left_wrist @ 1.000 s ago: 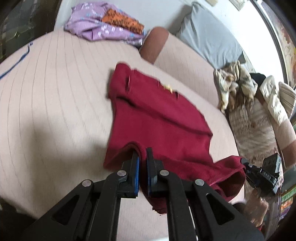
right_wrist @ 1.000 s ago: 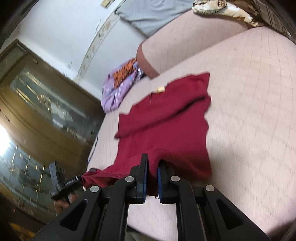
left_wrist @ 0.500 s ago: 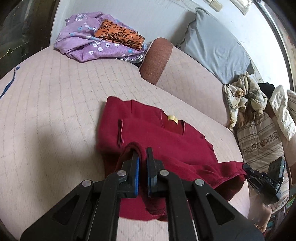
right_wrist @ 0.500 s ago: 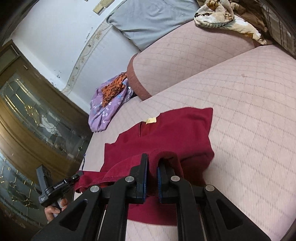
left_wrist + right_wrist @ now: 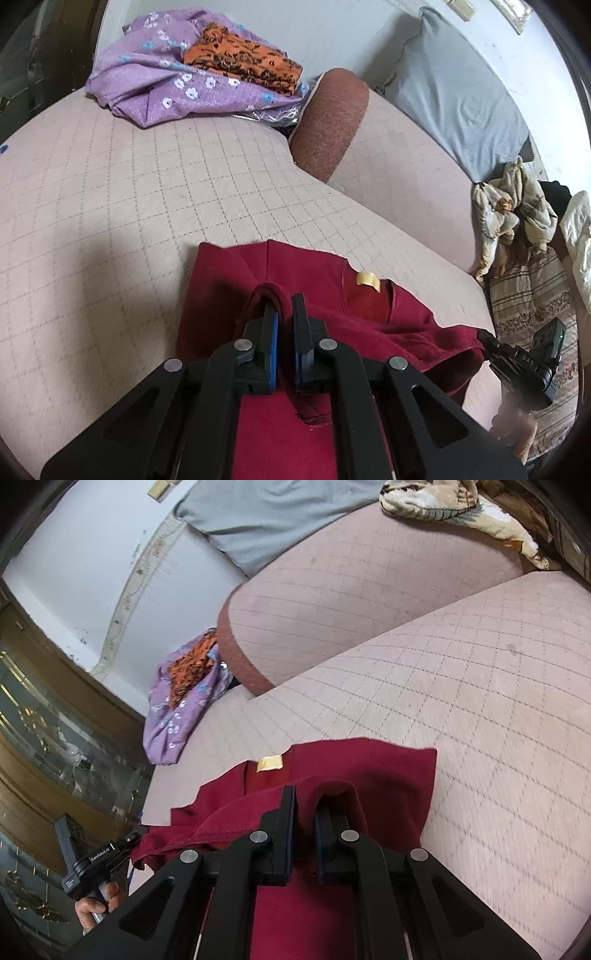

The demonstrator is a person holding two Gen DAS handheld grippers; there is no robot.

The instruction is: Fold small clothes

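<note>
Surface: quilted pink bed cover (image 5: 110,206), with a bolster (image 5: 328,122) and grey pillow (image 5: 454,92) towards the wall.
Task item: red sweater (image 5: 303,280) lies on the cover, collar label (image 5: 367,277) facing up; the lower hem is lifted and carried over the body towards the collar.
Left gripper (image 5: 284,314): closed, pinching one raised corner of the hem; cloth is bunched over the blue pads.
Right gripper (image 5: 304,805): closed likewise on the opposite hem corner.
Step, as judged: bottom-to-top fold under way, not yet laid down.
Risk: hem sags between the two grips; uneven travel would likely lay a skewed fold. Thick bunched knit may slip from the pinch. Dragging could shift the whole garment.
Edges: near bed edge sits just below the sweater; a drop there could spill cloth over the side.
Open room: bare cover ahead and to both sides; purple floral cloth (image 5: 159,81) and patterned blanket (image 5: 513,214) are well apart.
</note>
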